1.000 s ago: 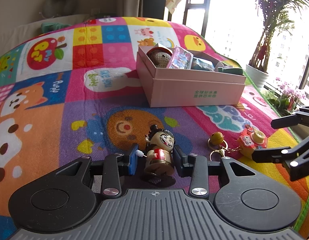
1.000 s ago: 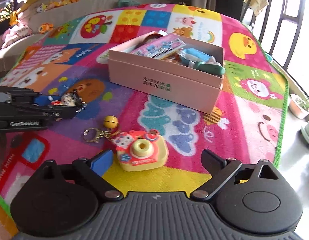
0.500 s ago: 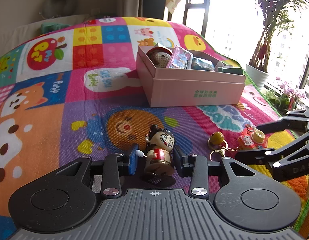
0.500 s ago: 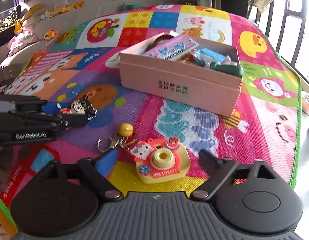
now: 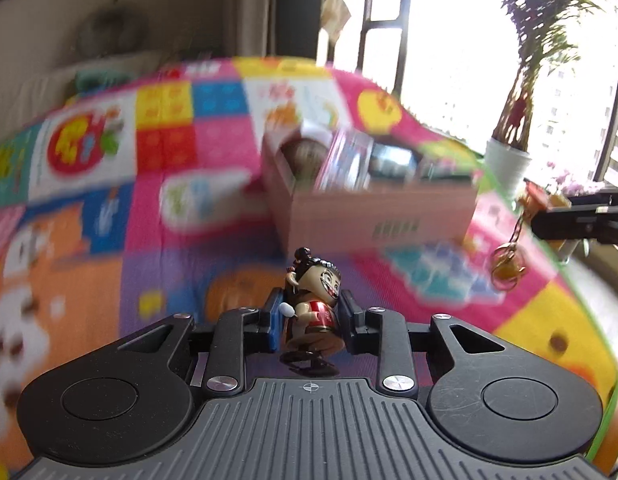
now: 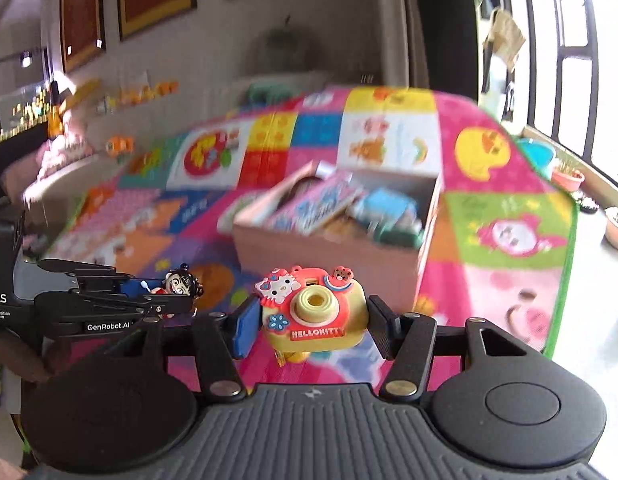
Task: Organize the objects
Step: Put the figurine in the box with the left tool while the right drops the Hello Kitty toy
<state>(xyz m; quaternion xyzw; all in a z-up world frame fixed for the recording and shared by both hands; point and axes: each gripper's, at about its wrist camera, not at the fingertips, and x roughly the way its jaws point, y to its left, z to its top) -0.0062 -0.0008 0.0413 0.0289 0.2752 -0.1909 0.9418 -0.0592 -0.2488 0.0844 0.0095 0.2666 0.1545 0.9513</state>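
We see both grippers loaded and off the play mat (image 5: 109,280). Left gripper (image 5: 311,316): jaws closing, pads pressed on the wind-up figurine (image 5: 315,304), which sits upright between them, feet clear of the mat. Right gripper (image 6: 311,320): jaws closing too, clamped on the sides of the toy camera (image 6: 315,312); in the left wrist view its keychain (image 5: 507,260) dangles free below it. The pink box (image 6: 329,256) sits ahead of both, open-topped, already holding packets and toys; its near wall faces us and its rim is unobstructed from above. Bare mat lies between grippers and box. The mat's green edge (image 6: 569,272) runs along the right, bare floor beyond it, a potted plant (image 5: 507,168) near the window. The grippers are side by side, apart. Background is motion-blurred.
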